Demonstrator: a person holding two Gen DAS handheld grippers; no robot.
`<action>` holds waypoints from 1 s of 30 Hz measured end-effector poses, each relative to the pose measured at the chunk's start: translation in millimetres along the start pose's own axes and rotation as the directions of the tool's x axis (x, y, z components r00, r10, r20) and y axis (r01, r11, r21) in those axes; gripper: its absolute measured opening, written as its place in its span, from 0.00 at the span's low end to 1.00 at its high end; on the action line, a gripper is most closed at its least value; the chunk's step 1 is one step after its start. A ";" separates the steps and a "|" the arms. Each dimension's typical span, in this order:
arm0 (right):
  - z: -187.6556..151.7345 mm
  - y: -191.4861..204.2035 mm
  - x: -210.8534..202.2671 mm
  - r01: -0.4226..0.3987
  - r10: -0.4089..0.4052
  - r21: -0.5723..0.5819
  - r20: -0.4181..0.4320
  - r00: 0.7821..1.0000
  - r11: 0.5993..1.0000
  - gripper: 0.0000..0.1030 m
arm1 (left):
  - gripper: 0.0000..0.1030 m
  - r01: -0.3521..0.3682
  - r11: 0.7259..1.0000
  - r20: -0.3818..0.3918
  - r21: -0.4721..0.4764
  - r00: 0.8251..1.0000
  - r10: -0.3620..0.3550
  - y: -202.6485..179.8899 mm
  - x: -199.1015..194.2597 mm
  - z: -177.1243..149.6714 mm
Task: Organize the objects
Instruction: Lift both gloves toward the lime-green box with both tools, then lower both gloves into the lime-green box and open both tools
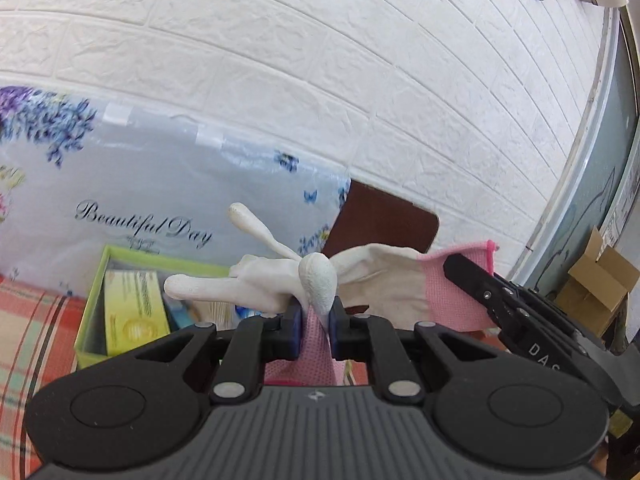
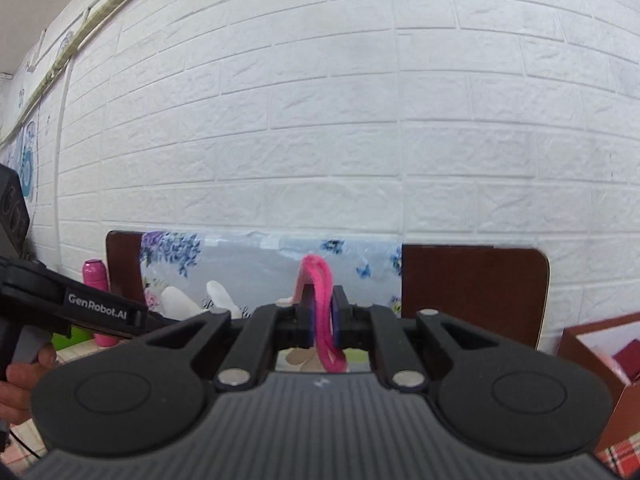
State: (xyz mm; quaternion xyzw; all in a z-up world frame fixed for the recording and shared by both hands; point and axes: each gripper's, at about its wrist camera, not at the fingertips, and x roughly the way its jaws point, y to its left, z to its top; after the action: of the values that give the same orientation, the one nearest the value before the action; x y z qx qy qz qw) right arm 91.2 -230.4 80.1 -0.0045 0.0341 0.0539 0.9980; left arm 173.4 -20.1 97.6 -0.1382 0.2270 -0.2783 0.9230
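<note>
A white work glove [image 1: 372, 280] with a pink knit cuff [image 1: 452, 292] hangs in the air between both grippers. My left gripper [image 1: 316, 320] is shut on a white glove fingertip [image 1: 318, 280] and a fold of pink knit fabric [image 1: 312, 356]. Other white glove fingers [image 1: 208, 288] stick out to the left. My right gripper [image 2: 322, 312] is shut on the bright pink cuff hem [image 2: 320, 280]; it shows in the left wrist view as a black finger [image 1: 468, 276] on the cuff. I cannot tell whether this is one glove or two.
A green box [image 1: 96, 308] holding a yellow carton [image 1: 132, 312] stands on a plaid cloth [image 1: 28, 340]. A floral "Beautiful Day" bag [image 1: 160, 184] and brown boards [image 2: 472, 292] lean against the white brick wall. A pink bottle [image 2: 94, 276], a brown box [image 2: 592, 360] and a person's hand [image 2: 20, 376] are nearby.
</note>
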 end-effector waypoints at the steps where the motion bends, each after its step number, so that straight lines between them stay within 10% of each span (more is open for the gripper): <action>1: 1.6 0.4 8.4 0.009 -0.009 -0.016 0.016 1.000 1.000 0.07 | 0.12 -0.001 1.000 0.004 0.000 1.000 0.001 2.0 6.7 4.9; 8: -23.7 3.3 87.1 -0.011 0.007 -0.058 -0.072 0.997 0.998 0.10 | 0.21 -0.048 0.998 -0.001 -0.031 0.999 0.048 36.3 70.8 14.2; 12: -76.9 8.8 136.6 -0.123 0.092 -0.047 -0.426 0.900 0.991 0.56 | 0.52 -0.197 0.979 -0.122 -0.056 0.974 0.189 69.4 103.7 -10.6; 19: -87.2 -8.9 111.2 -0.106 0.154 0.151 -0.352 0.923 0.983 0.58 | 0.55 -0.193 0.970 -0.053 -0.149 0.981 0.187 96.8 74.7 -18.8; 21: -82.6 -10.1 119.9 -0.105 0.152 0.149 -0.357 0.922 0.983 0.45 | 0.55 -0.161 0.975 -0.057 -0.153 0.986 0.154 93.5 73.5 -16.5; 30: -92.9 0.8 162.9 -0.074 0.092 0.057 -0.502 0.860 0.996 0.49 | 0.63 -0.173 0.981 -0.188 -0.089 0.970 0.154 71.0 103.8 -30.3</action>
State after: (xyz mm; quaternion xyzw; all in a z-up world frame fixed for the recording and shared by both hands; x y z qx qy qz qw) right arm 246.4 -213.4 -23.7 0.0008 0.2948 0.0931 0.9510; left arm 267.4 -26.5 9.0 -0.1416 0.3343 -0.2000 0.9100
